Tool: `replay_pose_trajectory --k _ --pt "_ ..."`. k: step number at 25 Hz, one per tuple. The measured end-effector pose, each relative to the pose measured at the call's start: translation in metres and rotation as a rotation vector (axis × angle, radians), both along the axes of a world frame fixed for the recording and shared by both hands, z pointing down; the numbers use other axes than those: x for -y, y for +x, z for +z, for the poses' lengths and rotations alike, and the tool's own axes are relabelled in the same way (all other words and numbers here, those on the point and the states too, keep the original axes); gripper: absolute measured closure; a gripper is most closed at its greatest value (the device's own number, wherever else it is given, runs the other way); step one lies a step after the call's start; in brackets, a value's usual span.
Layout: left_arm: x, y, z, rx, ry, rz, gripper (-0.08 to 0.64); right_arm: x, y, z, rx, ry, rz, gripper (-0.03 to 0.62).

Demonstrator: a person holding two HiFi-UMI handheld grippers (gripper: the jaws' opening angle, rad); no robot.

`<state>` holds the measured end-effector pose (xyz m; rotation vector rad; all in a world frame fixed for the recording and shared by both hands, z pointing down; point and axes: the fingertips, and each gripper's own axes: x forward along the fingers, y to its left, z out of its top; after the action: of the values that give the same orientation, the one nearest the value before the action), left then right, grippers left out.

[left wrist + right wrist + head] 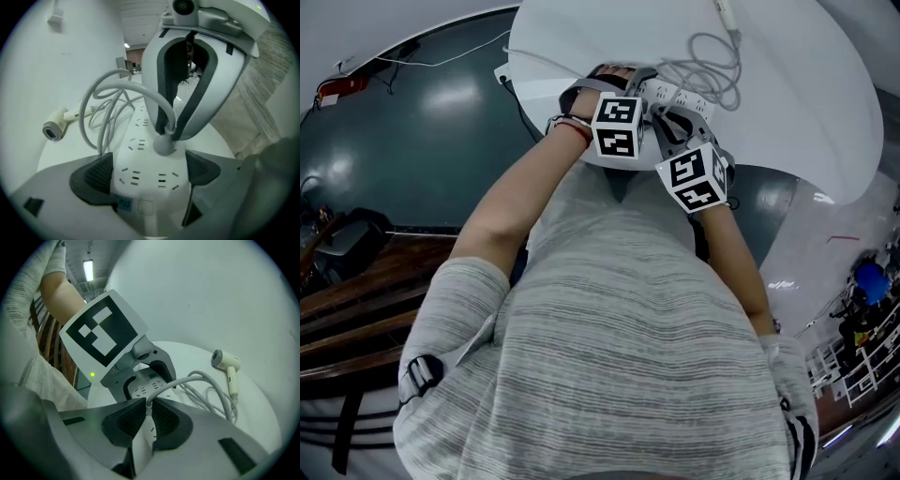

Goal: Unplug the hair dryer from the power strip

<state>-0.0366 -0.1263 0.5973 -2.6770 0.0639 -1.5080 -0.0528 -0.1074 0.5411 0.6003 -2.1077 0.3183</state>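
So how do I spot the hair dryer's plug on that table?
Find the round white table, then the long white power strip at its near edge. The plug is the small grey knob standing in that strip, pinched by the right gripper's jaws. Every other socket in view is empty, and a grey cable loops from it to the hair dryer.

Left gripper (149, 173), right gripper (146, 418) clamped.

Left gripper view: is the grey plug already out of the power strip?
No, the grey plug sits in a socket of the power strip.
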Motion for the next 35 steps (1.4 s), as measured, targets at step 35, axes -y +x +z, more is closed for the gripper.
replay_pose_trajectory --k 35 --pt "-0.002 -0.004 -0.010 -0.067 0.047 -0.068 0.095 0.080 0.050 -0.052 0.157 0.023 0.216 0.537"
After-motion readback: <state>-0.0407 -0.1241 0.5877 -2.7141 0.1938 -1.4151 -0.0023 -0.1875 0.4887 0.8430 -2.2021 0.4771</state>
